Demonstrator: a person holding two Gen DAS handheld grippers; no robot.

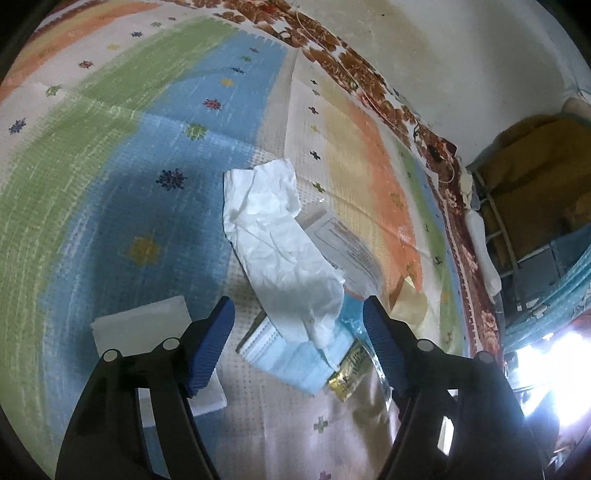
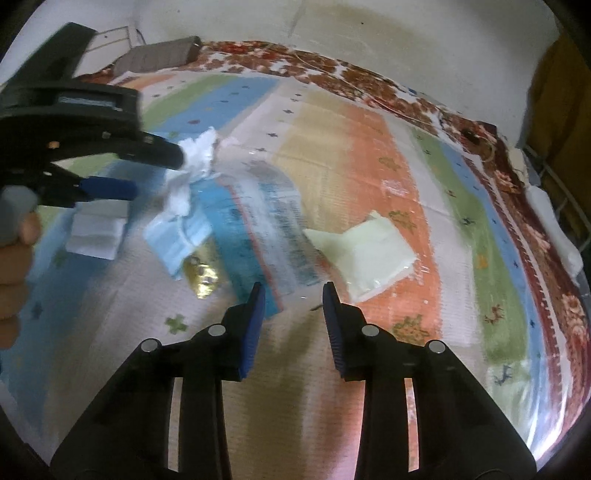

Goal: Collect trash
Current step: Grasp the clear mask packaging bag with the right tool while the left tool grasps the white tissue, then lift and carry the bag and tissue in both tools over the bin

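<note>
Straddling the crumpled white tissue (image 1: 284, 254), the left gripper (image 1: 299, 325) stands open, its blue pads either side of the heap but not pressing, probably set to pinch it. The right gripper (image 2: 293, 295) is also open and empty, its tips by the clear printed wrapper (image 2: 266, 225), with a pale packet (image 2: 365, 251) at two o'clock. Print on the wrapper is too blurred to read.

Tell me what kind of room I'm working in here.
Probably a bedroom in a home: the trash lies on a striped bedspread over a floral blanket, a pillow sits at the far end against a bare wall.
</note>
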